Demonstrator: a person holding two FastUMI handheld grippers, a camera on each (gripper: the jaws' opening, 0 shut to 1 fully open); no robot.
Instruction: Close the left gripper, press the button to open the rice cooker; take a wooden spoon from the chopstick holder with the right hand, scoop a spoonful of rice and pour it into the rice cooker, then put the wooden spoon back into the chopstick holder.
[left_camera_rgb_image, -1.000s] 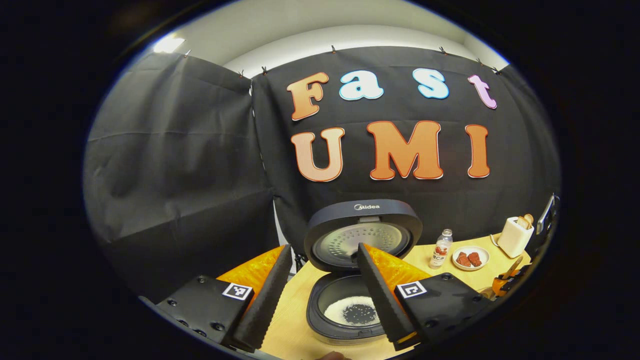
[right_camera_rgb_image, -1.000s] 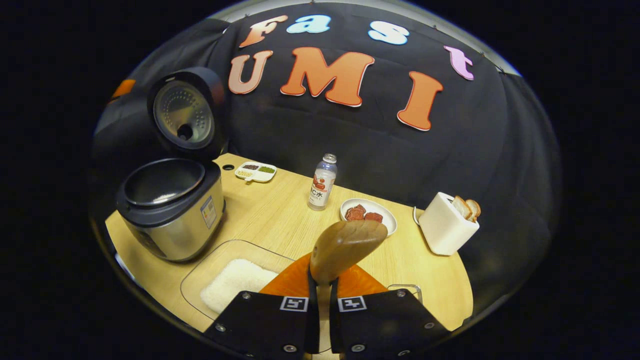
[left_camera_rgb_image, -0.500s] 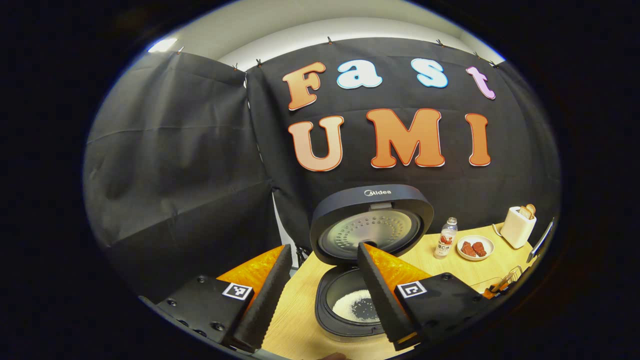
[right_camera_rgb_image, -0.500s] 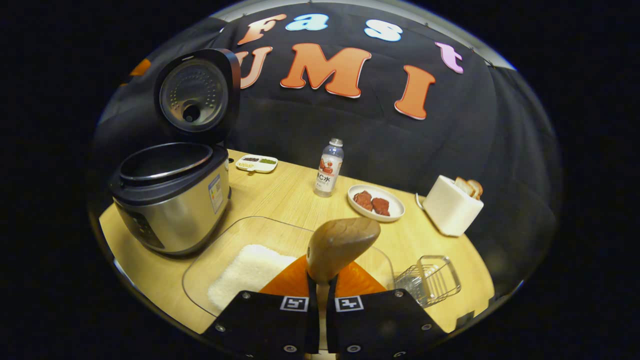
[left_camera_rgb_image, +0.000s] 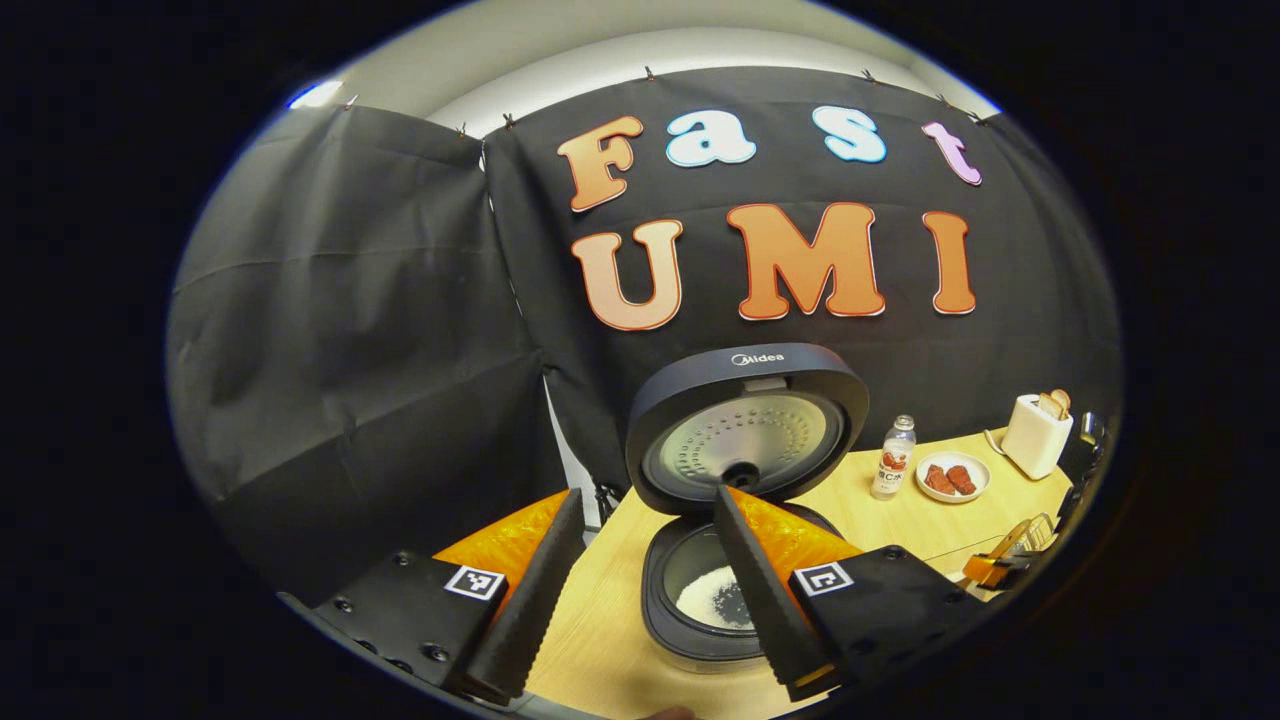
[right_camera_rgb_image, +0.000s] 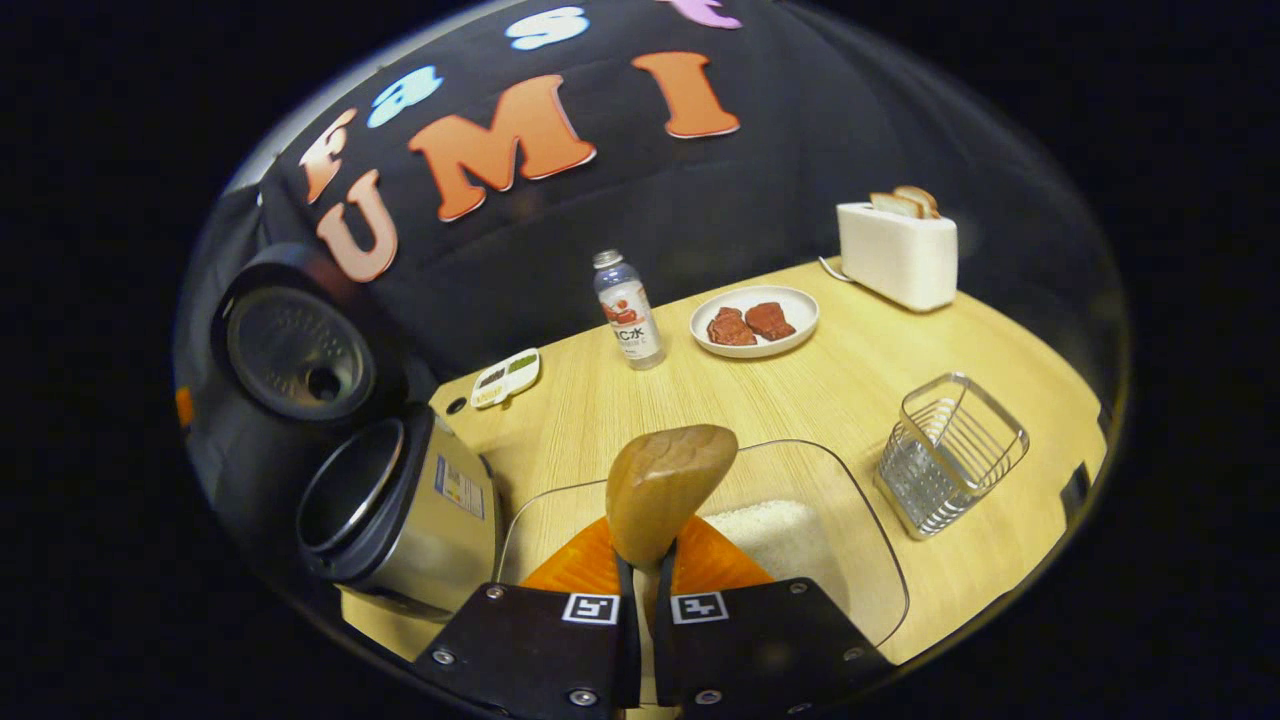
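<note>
The rice cooker (left_camera_rgb_image: 700, 640) stands open on the wooden table, lid (left_camera_rgb_image: 745, 430) raised, with a little white rice (left_camera_rgb_image: 712, 603) in its pot. My left gripper (left_camera_rgb_image: 648, 495) hangs open in front of it, holding nothing. My right gripper (right_camera_rgb_image: 645, 565) is shut on the handle of the wooden spoon (right_camera_rgb_image: 668, 485), whose bowl sticks up above a glass dish (right_camera_rgb_image: 868, 520) of rice (right_camera_rgb_image: 775, 535). Whether the spoon carries rice I cannot tell. The wire chopstick holder (right_camera_rgb_image: 950, 450) stands to the right of the dish. The cooker (right_camera_rgb_image: 400, 510) is on the dish's left side.
At the back of the table stand a drink bottle (right_camera_rgb_image: 628, 310), a plate of meat pieces (right_camera_rgb_image: 755, 320), a white toaster with bread (right_camera_rgb_image: 897, 250) and a small divided dish (right_camera_rgb_image: 505, 378). The black cloth wall closes off the far side.
My right gripper has swung and rolled with the spoon, so the holder has come fully into view and the cooker has slid down to the left. The left gripper has pulled back slightly, still open.
</note>
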